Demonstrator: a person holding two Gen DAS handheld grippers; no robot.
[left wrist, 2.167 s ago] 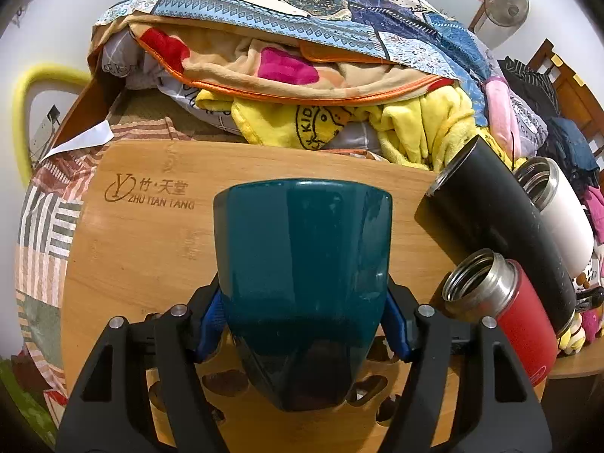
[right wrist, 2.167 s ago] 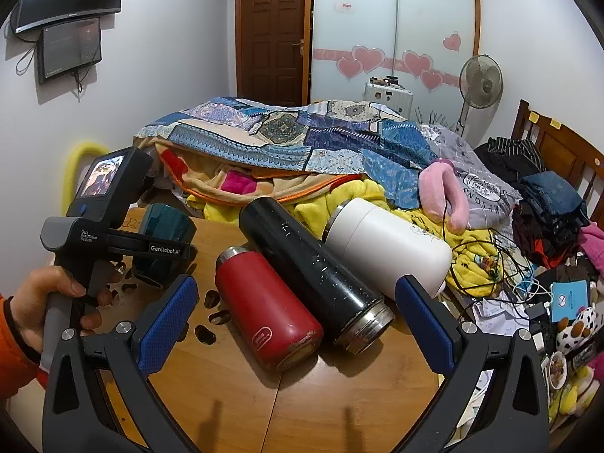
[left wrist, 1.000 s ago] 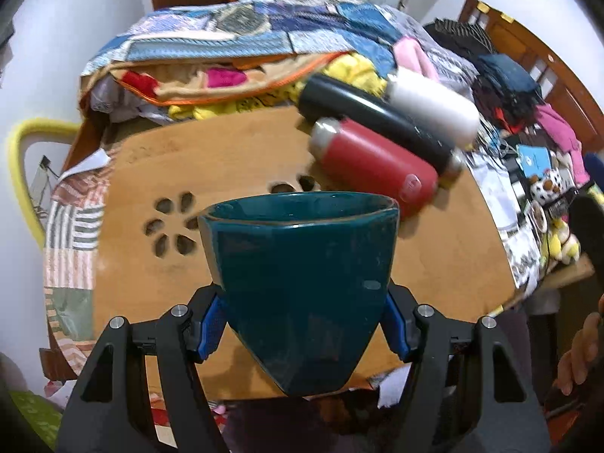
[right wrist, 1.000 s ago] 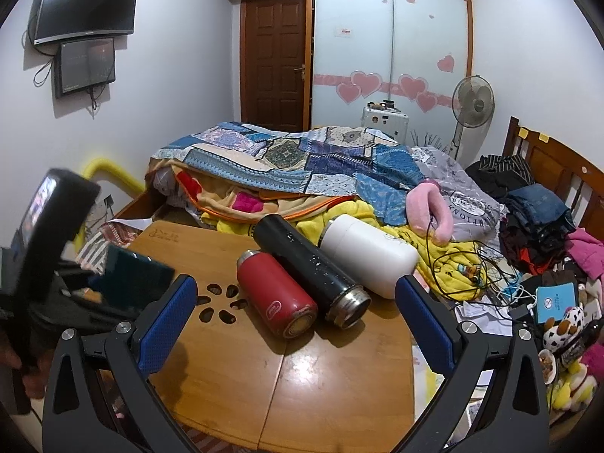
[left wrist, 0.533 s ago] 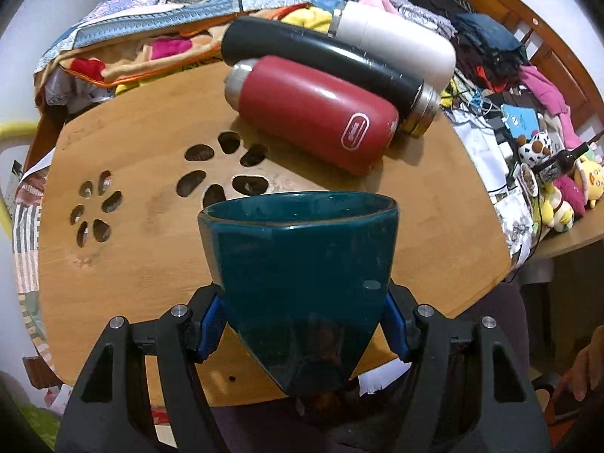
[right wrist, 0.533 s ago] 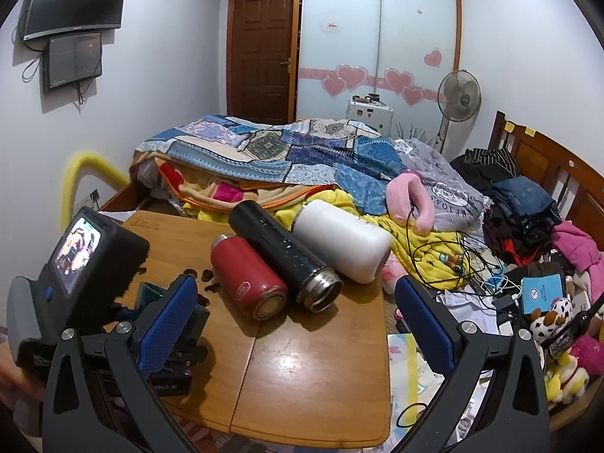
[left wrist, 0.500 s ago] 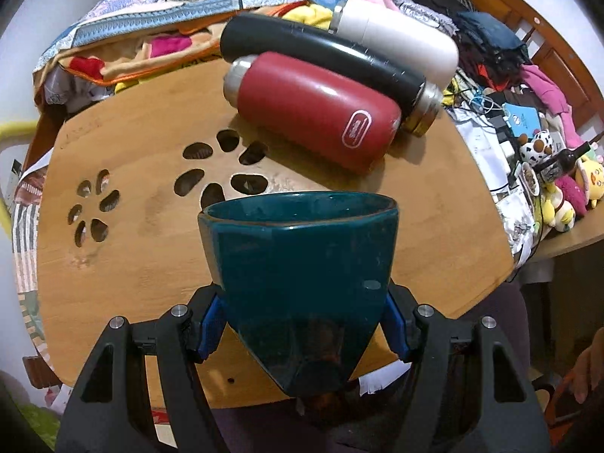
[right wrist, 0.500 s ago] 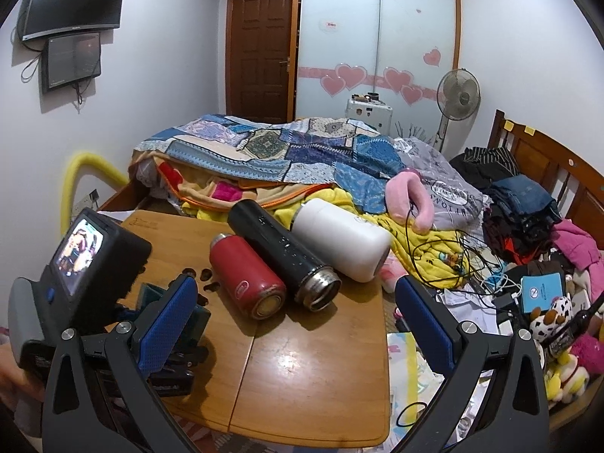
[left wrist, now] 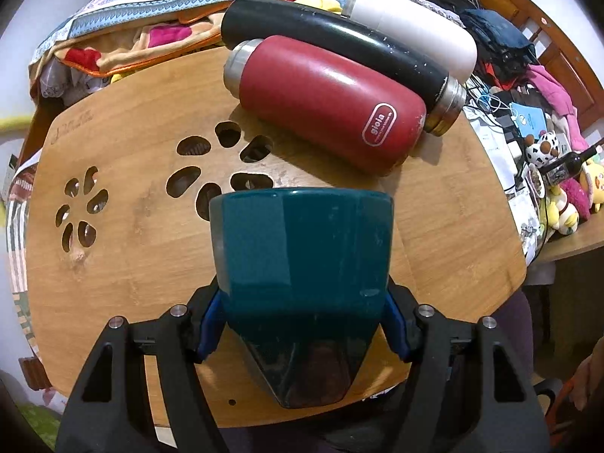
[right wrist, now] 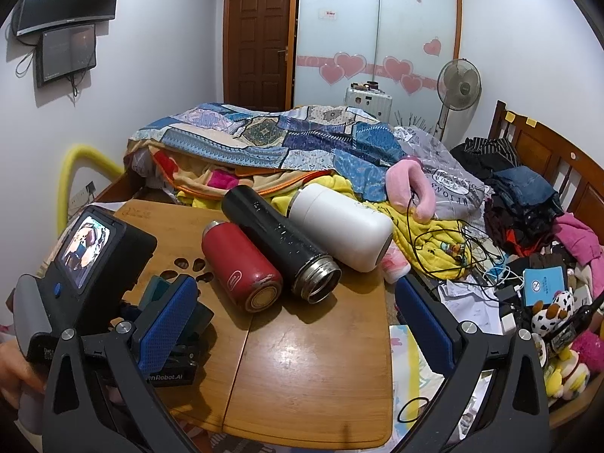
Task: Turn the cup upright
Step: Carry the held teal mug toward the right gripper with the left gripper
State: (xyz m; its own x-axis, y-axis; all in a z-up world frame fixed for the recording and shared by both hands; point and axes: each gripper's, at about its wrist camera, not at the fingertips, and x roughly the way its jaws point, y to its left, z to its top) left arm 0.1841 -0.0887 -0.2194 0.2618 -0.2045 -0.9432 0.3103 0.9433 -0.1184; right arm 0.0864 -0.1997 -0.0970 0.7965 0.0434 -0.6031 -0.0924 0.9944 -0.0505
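Left gripper (left wrist: pixel 302 324) is clamped on the teal cup (left wrist: pixel 302 264), blue pads squeezing both sides low on the body near the narrow base. Rim points away from the wrist camera and toward the wooden counter (left wrist: pixel 132 264), so the cup looks mouth-down or steeply tilted, not upright yet. Low side grip likely chosen so the wrist can roll the cup over without regrasping. Cup hangs over the counter's near edge, clear of the red flask (left wrist: pixel 324 102), black flask (left wrist: pixel 339 49) and white flask (left wrist: pixel 411 26) lying side by side further back. Right gripper (right wrist: pixel 298 313) is wide, holding nothing, parked to the side above the counter, probably just keeping out of the way.
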